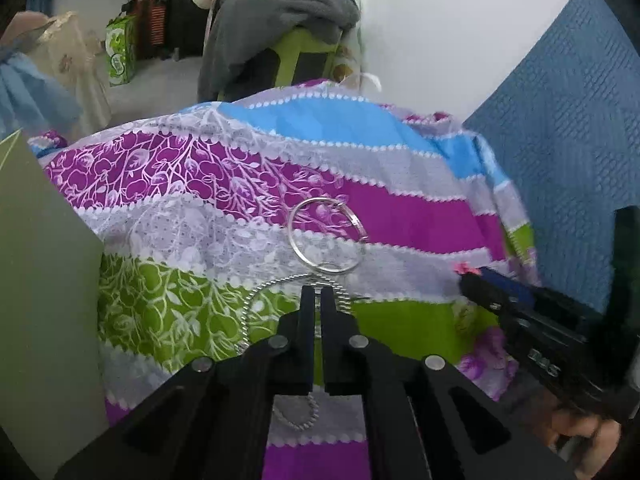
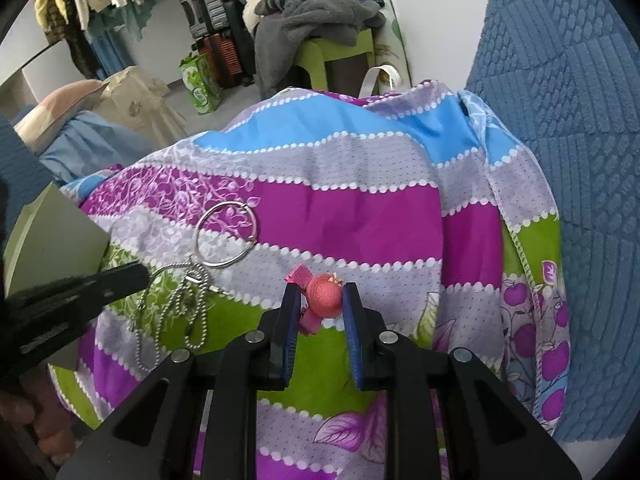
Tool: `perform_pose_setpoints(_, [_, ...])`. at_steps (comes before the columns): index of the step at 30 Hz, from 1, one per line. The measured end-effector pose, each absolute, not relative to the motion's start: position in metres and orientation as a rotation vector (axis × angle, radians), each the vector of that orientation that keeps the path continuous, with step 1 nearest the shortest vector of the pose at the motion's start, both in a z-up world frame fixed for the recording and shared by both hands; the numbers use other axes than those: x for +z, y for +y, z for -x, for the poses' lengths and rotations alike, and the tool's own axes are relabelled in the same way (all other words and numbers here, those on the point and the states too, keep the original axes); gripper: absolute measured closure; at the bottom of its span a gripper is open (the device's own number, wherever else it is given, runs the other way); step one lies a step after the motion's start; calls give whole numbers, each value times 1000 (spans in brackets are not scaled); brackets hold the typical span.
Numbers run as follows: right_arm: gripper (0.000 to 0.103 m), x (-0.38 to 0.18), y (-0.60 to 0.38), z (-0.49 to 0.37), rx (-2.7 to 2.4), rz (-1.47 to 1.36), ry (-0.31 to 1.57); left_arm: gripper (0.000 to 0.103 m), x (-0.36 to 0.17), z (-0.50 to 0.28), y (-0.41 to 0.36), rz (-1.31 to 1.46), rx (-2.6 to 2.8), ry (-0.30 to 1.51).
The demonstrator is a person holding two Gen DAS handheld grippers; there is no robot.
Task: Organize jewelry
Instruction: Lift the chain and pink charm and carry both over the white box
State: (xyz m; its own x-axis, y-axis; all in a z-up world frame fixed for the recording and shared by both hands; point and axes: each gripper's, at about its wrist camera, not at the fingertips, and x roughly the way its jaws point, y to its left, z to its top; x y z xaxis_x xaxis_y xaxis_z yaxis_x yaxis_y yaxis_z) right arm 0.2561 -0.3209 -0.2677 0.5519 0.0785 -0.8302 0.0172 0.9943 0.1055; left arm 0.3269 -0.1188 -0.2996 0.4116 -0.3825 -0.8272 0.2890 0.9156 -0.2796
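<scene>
A striped cloth (image 1: 400, 208) in purple, grey, green and blue covers the work surface in both wrist views. In the left wrist view, the left gripper (image 1: 319, 292) points forward with its two black fingers drawn almost together; a silver ball chain (image 1: 256, 300) runs up between their tips, so they appear to be pinched on it, and its loops hang down to the left of and beneath the fingers. Just ahead of the fingertips lies a silver ring (image 1: 328, 236), flat on the cloth. To the left of the fingers stands a pale green box (image 1: 44, 280). Far to the right of the fingers, the other tool reaches in with a bit of pink at its tip. In the right wrist view, the right gripper (image 2: 320, 300) has its blue-padded fingers clamped on a pink hair clip (image 2: 322, 296), whose round woven ball sits squarely between the tips while its flat clip sticks out past the left finger. Ahead and to the left of these fingers, the ring (image 2: 226, 236) rests on the cloth, with the chain (image 2: 176, 308) dangling below the black left gripper (image 2: 136, 276) at the frame's left side.
</scene>
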Motion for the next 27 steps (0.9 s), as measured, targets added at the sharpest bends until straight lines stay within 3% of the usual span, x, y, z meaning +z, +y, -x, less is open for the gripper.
perform_pose_setpoints(4, [84, -269, -321, -257, 41, -108, 990, 94, -301, -335, -127, 78, -422, 1065])
perform_pose_setpoints(6, [84, -269, -324, -258, 40, -118, 989, 65, -300, -336, -135, 45, -417, 1054])
perform_pose_setpoints(7, [84, -269, -325, -259, 42, -123, 990, 45, -300, -336, -137, 36, -414, 1046])
perform_pose_setpoints(8, [84, -270, -326, -260, 43, -127, 990, 42, -300, -334, -141, 20, -415, 1032])
perform_pose_setpoints(16, [84, -272, -330, -261, 55, -161, 1002, 46, -318, -338, -156, -15, -410, 1042])
perform_pose_setpoints(24, [84, -272, -330, -263, 60, -169, 1009, 72, -327, -337, -172, -118, -416, 1018])
perform_pose_setpoints(26, [84, -272, -328, -263, 63, -167, 1007, 86, -328, -337, -174, -137, -405, 1014])
perform_pose_setpoints(27, [84, -272, -327, -263, 64, -164, 1006, 87, -328, -338, -174, -133, -407, 1016])
